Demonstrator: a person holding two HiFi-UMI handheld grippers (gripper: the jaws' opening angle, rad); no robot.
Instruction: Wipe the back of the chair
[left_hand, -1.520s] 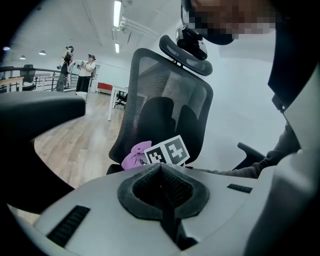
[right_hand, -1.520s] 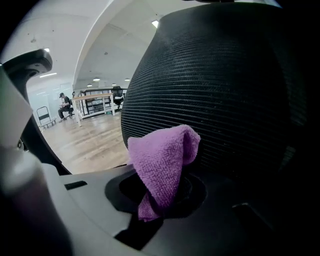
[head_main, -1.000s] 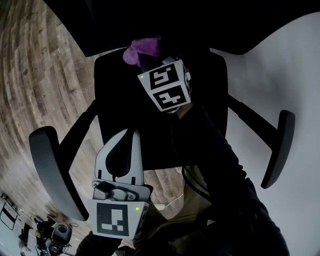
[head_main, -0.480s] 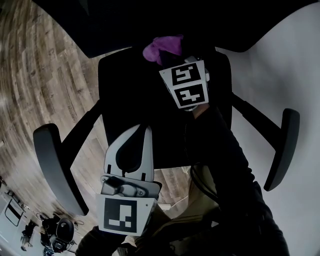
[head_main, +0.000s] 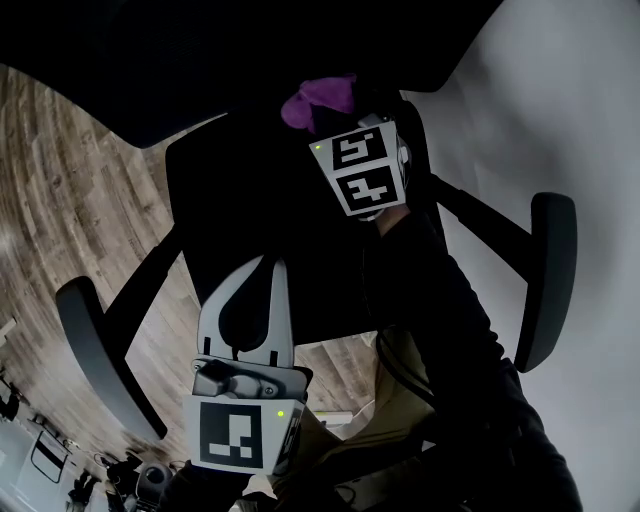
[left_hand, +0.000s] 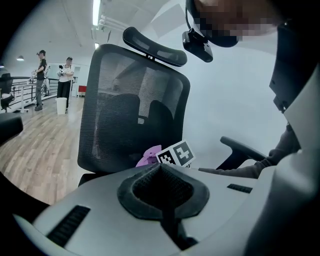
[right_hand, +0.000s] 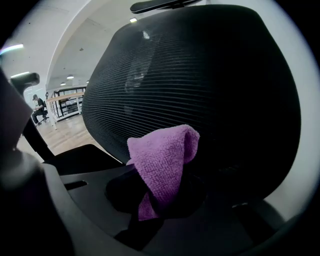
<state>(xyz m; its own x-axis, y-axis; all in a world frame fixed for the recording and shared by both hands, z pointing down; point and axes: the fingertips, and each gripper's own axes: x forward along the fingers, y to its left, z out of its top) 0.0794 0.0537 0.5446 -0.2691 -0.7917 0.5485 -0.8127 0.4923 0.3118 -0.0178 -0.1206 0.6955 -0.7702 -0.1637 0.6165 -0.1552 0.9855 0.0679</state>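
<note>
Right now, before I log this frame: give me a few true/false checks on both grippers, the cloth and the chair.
1. The right gripper is shut on the purple cloth. True.
2. The left gripper holds a second cloth. False: its jaws are together on nothing.
3. A headrest sits above the mesh backrest. True.
4. The purple cloth is up at the headrest. False: it is low on the backrest, near its bottom edge.
</note>
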